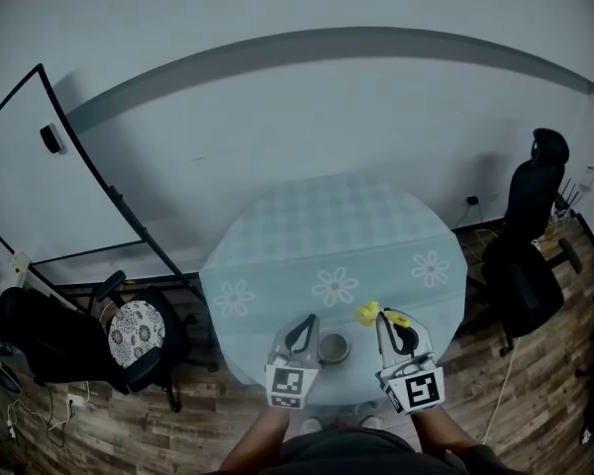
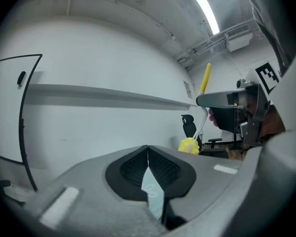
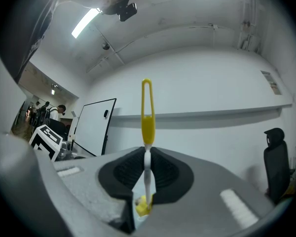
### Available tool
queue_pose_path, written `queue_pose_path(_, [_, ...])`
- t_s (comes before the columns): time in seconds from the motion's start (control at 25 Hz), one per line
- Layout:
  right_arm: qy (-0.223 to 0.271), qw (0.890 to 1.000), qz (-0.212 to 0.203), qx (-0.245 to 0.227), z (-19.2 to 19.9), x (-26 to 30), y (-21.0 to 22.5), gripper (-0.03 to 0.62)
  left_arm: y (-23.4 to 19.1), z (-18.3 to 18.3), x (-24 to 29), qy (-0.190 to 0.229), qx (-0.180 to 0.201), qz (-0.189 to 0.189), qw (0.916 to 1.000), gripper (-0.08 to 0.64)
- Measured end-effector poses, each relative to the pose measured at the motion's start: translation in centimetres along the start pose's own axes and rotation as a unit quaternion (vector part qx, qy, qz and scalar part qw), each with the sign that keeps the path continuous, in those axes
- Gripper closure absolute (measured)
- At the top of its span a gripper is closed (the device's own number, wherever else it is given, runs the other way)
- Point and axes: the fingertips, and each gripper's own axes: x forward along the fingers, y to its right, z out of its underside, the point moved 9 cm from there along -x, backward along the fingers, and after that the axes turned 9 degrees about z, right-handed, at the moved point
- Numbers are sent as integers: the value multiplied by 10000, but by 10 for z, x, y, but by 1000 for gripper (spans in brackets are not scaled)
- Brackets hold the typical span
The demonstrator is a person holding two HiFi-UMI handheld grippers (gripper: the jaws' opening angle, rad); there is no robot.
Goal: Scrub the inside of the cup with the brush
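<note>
- The small round grey cup (image 1: 334, 347) stands on the round table with the pale blue flower cloth (image 1: 327, 226). It is close to the table edge nearest the person, about in the middle of that edge.
- The cup sits between the two grippers. Nothing holds it.
- The left gripper (image 2: 148, 151) has its jaws pressed together with nothing in them. It is just beside the cup.
- The right gripper (image 3: 147, 154) pinches the brush with the yellow loop handle, thin white stem and yellow head (image 3: 147, 125). The jaws squeeze the white stem. The loop sticks up above them and the yellow head hangs below.
- The brush head is above the table, near the cup but not in it, so I think the scrubbing has not begun.
- The cup looks little and light. I think it could slide or tip over when the brush pushes inside it. The left gripper should open and take it by the side wall, or by the rim.
- I cannot tell what the cup is made of, so a gentle squeeze is safest.
- The brush looks very light. Its thin stem may bend, and its head looks soft. A hold low on the stem gives a stronger push.
- I count one cup, one brush, one table and two grippers.
</note>
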Motion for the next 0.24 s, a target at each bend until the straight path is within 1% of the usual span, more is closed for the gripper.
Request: queue_pose_path(0.24, [28,10000,-43,77,-2,-1,1,557,1,-3,-4,43,64,-176,9998,554])
